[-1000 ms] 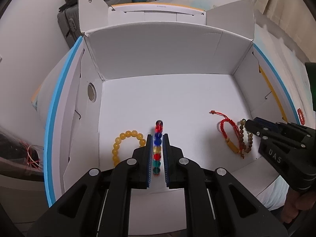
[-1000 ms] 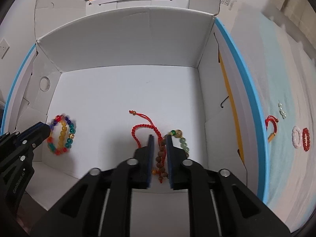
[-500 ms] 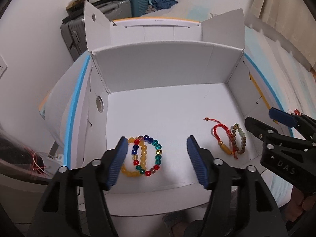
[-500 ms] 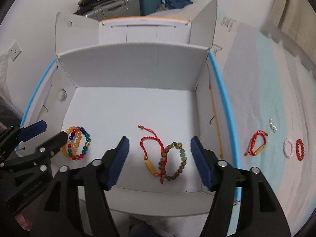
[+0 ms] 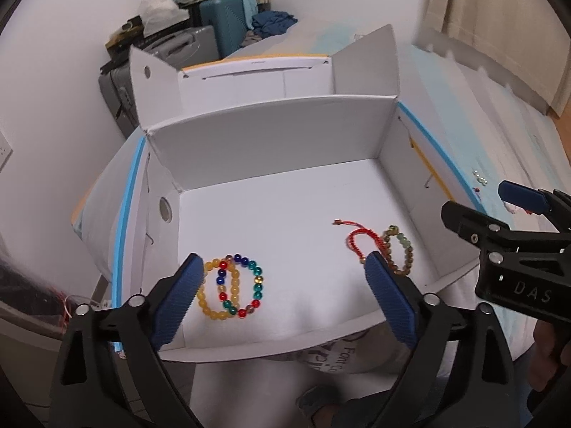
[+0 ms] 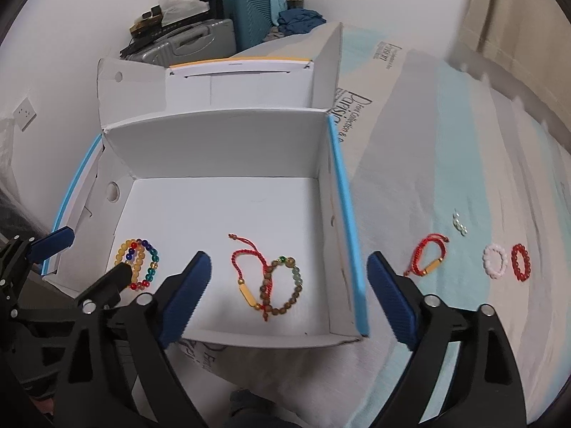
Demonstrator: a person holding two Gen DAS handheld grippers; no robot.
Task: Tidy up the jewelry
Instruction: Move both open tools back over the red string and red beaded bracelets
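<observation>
An open white cardboard box (image 5: pixel 271 142) holds several bracelets. A multicoloured bead bracelet (image 5: pixel 257 288) lies flat, overlapping a yellow bead bracelet (image 5: pixel 203 301), near the box's front left. My left gripper (image 5: pixel 283 260) hangs above them with its jaws opening and nothing between them. A red cord bracelet (image 6: pixel 248 294) with a gold tube and a brown-green bead bracelet (image 6: pixel 296 281) lie together at the front right. Above those, my right gripper (image 6: pixel 288 260) also has its jaws opening on empty air.
On the pale blue bedcover right of the box lie another red cord bracelet (image 6: pixel 428 255), a white bead bracelet (image 6: pixel 495 261), a red bead bracelet (image 6: pixel 520 262) and small pearl pieces (image 6: pixel 459 224). Suitcases (image 5: pixel 221 25) stand behind the raised box flaps.
Both grippers went from shut on bracelets to wide open and rose back from the box floor. The multicoloured bracelet dropped flat onto the yellow one; the brown-green bracelet settled beside the red cord.
</observation>
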